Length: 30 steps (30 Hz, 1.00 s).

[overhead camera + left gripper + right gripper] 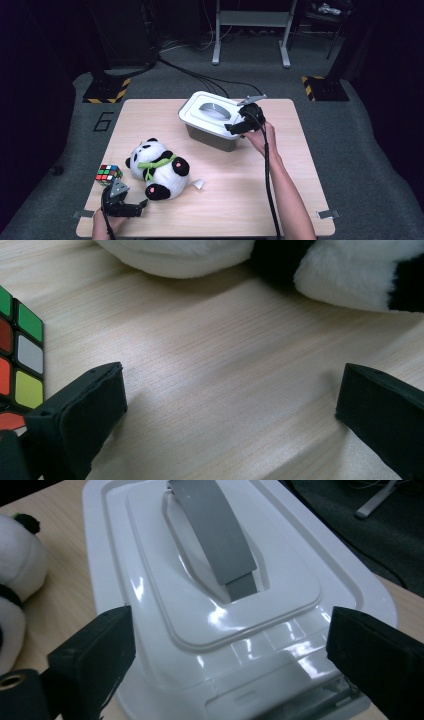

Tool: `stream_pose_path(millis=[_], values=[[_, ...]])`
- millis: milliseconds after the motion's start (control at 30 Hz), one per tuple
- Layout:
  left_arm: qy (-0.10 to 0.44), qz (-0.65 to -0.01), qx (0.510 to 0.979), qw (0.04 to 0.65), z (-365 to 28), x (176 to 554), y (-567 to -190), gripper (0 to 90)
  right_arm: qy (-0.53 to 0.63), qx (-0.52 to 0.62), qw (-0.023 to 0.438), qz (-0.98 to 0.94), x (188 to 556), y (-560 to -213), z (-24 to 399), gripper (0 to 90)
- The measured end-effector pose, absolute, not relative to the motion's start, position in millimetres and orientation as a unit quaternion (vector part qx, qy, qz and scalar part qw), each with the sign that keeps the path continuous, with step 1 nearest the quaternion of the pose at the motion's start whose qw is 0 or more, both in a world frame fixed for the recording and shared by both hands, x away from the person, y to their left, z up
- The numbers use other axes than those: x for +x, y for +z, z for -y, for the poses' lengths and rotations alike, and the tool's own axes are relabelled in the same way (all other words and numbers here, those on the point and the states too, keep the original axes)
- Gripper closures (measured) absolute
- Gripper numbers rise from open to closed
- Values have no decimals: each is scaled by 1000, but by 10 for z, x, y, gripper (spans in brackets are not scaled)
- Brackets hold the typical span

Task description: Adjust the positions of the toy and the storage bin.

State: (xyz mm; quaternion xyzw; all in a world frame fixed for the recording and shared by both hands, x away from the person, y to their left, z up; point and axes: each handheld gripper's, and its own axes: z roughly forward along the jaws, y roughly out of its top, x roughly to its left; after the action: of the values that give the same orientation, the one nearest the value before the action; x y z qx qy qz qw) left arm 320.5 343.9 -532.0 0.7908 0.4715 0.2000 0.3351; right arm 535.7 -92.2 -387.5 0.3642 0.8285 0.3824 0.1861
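Note:
A white-lidded grey box (202,121) with a grey handle (220,535) stands at the back middle of the wooden table (235,195). My right gripper (233,128) hovers over the lid's right end, open; in the right gripper view its jaws (230,630) straddle the lid's (150,580) near end without pressing on it. A plush panda (157,170) lies at the front left, with a colour cube (109,174) to its left. My left gripper (141,205) rests low at the front left corner, open, with bare wood between its jaws (232,385), the cube (22,355) to one side and the panda (200,255) beyond.
A small white tag (198,184) lies on the table just right of the panda. Black cables run across the floor behind the table. Stand bases with yellow-black stripes (105,91) sit at both back corners, and a metal frame (252,30) stands farther back.

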Motion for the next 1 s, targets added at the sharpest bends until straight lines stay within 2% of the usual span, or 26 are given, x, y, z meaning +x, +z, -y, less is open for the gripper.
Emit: stream_pose_path(millis=[167,267,333,600,733,1000], values=[[200,-472,791,335,-3439,3204,-5320,0,383,367,180,-829,5493,-3914,851,154],[200,-471,791,335,-3440,3204,-5320,0,382,369,185,-827,5547,-3921,817,267],[199,-471,791,335,-3441,3204,-5318,0,388,367,170,-828,5598,-3930,819,311],[200,-472,790,335,-3439,3204,-5320,0,398,356,168,-828,5686,-3931,805,474],[200,-472,790,335,-3439,3204,-5320,0,403,345,165,-832,5685,-3929,788,604],[198,-471,792,335,-3440,3203,-5317,0,390,350,168,-835,5624,-3903,739,623]])
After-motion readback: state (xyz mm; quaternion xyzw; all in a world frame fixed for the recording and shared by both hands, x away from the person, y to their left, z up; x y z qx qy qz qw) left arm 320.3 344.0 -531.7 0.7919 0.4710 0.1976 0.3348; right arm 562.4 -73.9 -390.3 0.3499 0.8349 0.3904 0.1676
